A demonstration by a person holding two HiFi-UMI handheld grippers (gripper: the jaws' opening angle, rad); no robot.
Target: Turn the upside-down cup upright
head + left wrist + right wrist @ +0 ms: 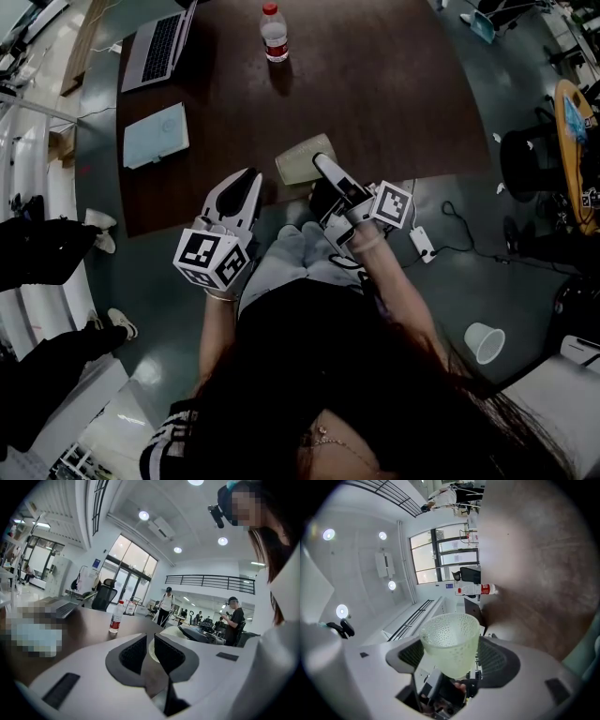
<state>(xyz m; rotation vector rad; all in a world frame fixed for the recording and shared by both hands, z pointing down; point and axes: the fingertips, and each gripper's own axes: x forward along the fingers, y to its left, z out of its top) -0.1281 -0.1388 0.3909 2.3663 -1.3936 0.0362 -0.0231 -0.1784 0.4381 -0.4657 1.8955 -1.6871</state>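
Over on the far left of the desk [394,103] sits an open laptop [159,47], and nearer than it a pale blue box [156,134], neither one in play. Moving right, the left claw [249,180] hovers at the near edge of the desk, its pads [133,656] barely apart with only a thin slit between them and nothing in that slit, so this one is just standing by. Straight ahead at the far side stands a water bottle [274,33], upright and well apart from the action. And here is the action: the cup [302,159], pale green and dimpled, is off the desk and clamped in the right claw [452,656], one pad pressing on each side of its wall. In the right gripper view its narrow base sits in toward the claw and its wide mouth points away, out over the near part of the desk, so it looks to be lying roughly on its side in the air, neither mouth-down nor mouth-up. Judged from that, the pick-up is done and the turn is about half made. What is left: bring the mouth round to face up, set the base down on the desk, and let the pads come off it. Far right, down on the floor, a white paper cup [485,340] stands mouth-up beside the person, well apart from all this and apparently no part of the job.
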